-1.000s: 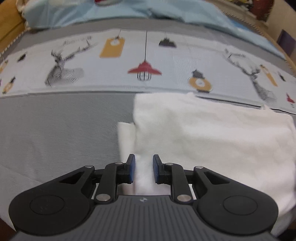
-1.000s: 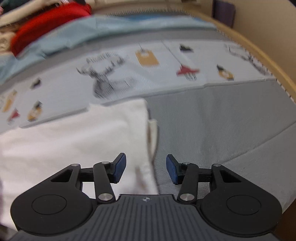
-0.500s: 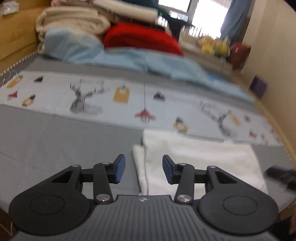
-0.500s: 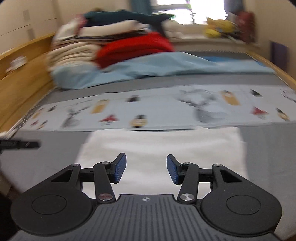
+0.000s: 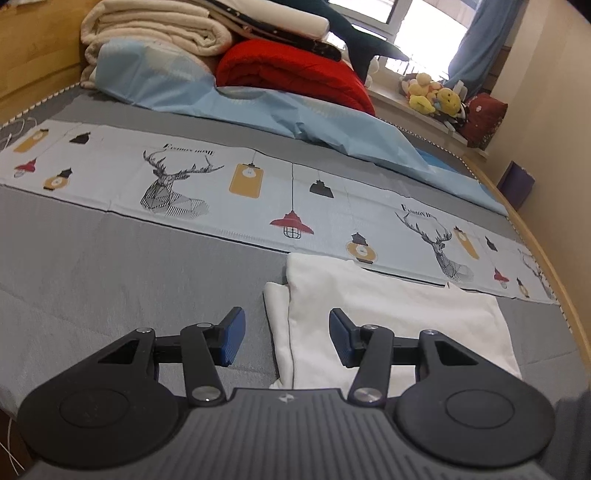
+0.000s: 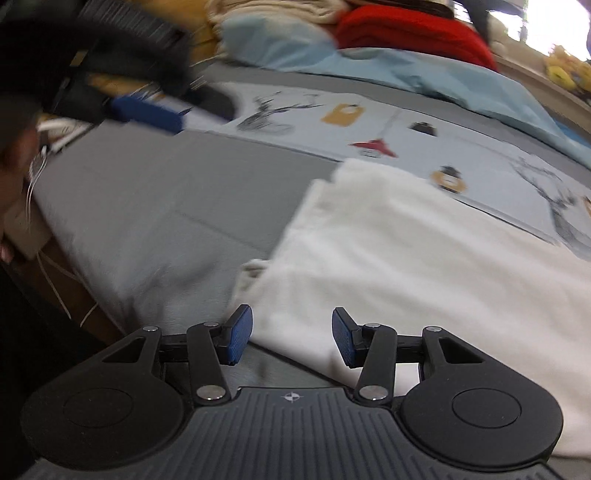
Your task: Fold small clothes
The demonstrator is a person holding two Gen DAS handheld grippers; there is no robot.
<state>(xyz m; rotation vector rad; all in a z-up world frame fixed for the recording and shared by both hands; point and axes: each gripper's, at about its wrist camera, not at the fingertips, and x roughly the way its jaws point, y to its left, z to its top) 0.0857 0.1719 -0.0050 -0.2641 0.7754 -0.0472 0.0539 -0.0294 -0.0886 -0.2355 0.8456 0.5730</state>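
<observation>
Left gripper [image 5: 284, 338]: I see both blue pads spread wide apart with nothing between them. It hovers over the near left edge of the garment, above the grey bed surface.

Right gripper [image 6: 291, 339]: I see the jaws spread apart, holding nothing. It sits low over the near left corner of the garment; this view is motion-blurred.

White folded garment [image 5: 388, 317]: It lies flat on the grey bedspread [image 5: 129, 266], near the front edge of the bed. A narrow folded strip shows along its left side. Its far edge touches the printed band. In the right wrist view the same cloth [image 6: 424, 258] fills the right half of the frame.

Printed band [image 5: 221, 184]: A pale blue strip with stag heads and hanging lamps runs left to right across the bed, just beyond the garment.

Far bedding: A light blue sheet [image 5: 258, 107], a red quilt [image 5: 295, 74] and cream folded blankets [image 5: 155, 29] are stacked at the far end.

Window sill: Yellow plush toys [image 5: 432, 92] sit far right.

Left gripper in the right wrist view [image 6: 147, 110]: I see a blurred blue pad at far left; I cannot tell its state from here.
</observation>
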